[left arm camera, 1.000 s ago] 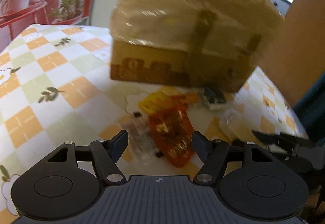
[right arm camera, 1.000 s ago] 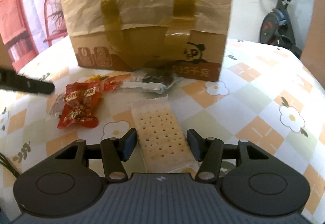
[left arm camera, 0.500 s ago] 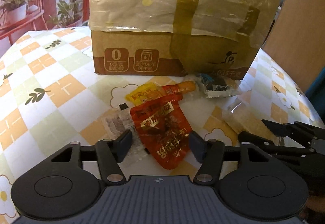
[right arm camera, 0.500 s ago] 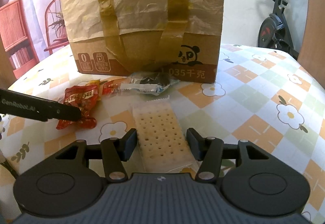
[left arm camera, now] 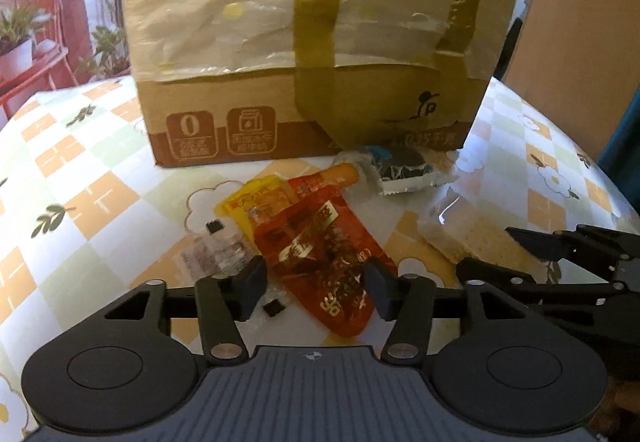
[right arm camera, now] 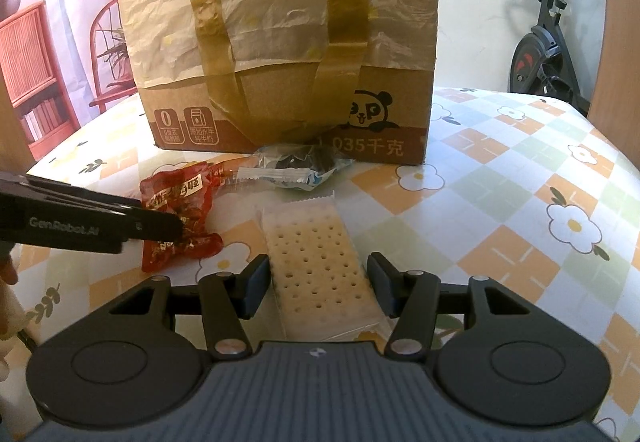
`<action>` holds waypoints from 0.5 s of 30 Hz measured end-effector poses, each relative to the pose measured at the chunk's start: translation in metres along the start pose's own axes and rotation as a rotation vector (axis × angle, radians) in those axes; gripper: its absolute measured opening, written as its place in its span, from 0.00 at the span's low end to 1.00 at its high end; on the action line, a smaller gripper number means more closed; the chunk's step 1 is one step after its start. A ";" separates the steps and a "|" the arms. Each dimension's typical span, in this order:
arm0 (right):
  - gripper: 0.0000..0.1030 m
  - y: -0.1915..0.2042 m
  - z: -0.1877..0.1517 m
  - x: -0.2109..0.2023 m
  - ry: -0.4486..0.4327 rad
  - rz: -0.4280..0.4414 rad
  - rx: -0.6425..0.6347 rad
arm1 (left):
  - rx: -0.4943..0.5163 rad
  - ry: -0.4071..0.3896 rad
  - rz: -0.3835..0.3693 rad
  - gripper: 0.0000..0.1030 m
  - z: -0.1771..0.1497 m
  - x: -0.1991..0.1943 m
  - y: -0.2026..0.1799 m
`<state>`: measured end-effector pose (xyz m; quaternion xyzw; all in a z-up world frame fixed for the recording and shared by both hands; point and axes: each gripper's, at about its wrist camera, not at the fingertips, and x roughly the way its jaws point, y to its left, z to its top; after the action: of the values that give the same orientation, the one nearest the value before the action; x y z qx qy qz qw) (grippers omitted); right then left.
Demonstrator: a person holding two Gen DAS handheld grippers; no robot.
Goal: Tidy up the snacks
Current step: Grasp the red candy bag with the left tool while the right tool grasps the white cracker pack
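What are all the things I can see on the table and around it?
Cardboard box: one, brown, plastic-lined, back of table.
Red snack pouch: one, between left fingers.
Yellow packet: one, under red pouch.
Clear wrapper: one, left of red pouch.
Dark cookie pack: one, against box.
Cracker pack: one, pale, between right fingers.
Tablecloth: one, orange-green checks, flowers.
Exercise bike: one, black, right background.
Left gripper: black, open.
Right gripper: black, open.
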<state>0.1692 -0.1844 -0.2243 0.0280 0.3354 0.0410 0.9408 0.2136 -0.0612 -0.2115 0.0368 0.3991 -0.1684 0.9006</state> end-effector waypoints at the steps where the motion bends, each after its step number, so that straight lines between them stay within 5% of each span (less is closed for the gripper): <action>1: 0.55 0.000 0.000 0.000 0.000 0.000 0.000 | 0.013 -0.001 0.005 0.59 0.000 0.002 -0.002; 15: 0.55 0.000 0.000 0.000 -0.001 0.001 0.003 | 0.101 -0.017 0.012 0.66 -0.004 0.015 -0.018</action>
<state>0.1687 -0.1841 -0.2244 0.0295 0.3351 0.0411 0.9408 0.2139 -0.0815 -0.2236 0.0833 0.3823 -0.1833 0.9019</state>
